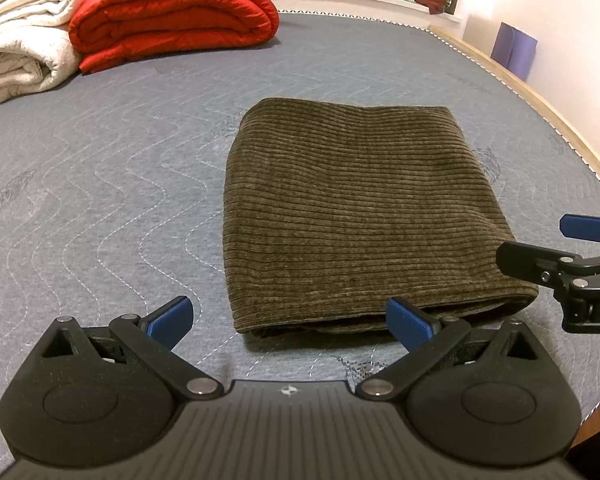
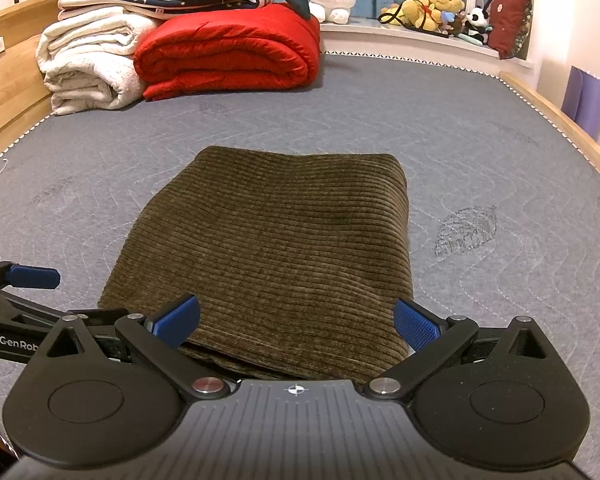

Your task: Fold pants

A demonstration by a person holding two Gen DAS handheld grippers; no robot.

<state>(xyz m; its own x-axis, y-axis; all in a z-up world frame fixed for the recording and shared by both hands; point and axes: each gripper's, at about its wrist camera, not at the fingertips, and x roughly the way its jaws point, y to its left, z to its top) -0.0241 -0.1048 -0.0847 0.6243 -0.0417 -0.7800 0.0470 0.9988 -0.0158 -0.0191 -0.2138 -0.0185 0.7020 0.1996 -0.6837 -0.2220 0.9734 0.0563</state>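
The olive corduroy pants (image 1: 356,216) lie folded into a thick rectangle on the grey quilted mattress (image 1: 100,184); they also show in the right wrist view (image 2: 276,256). My left gripper (image 1: 290,322) is open and empty, just short of the fold's near left corner. My right gripper (image 2: 296,322) is open and empty, its fingers spread over the fold's near edge without holding it. The right gripper also shows at the right edge of the left wrist view (image 1: 580,248), and the left gripper at the left edge of the right wrist view (image 2: 24,280).
A folded red quilt (image 2: 228,52) and rolled white blankets (image 2: 88,60) lie at the far left of the bed. Plush toys (image 2: 436,8) sit on a ledge behind. A wooden bed frame (image 2: 568,128) runs along the right. Purple folders (image 2: 584,104) lean on the wall.
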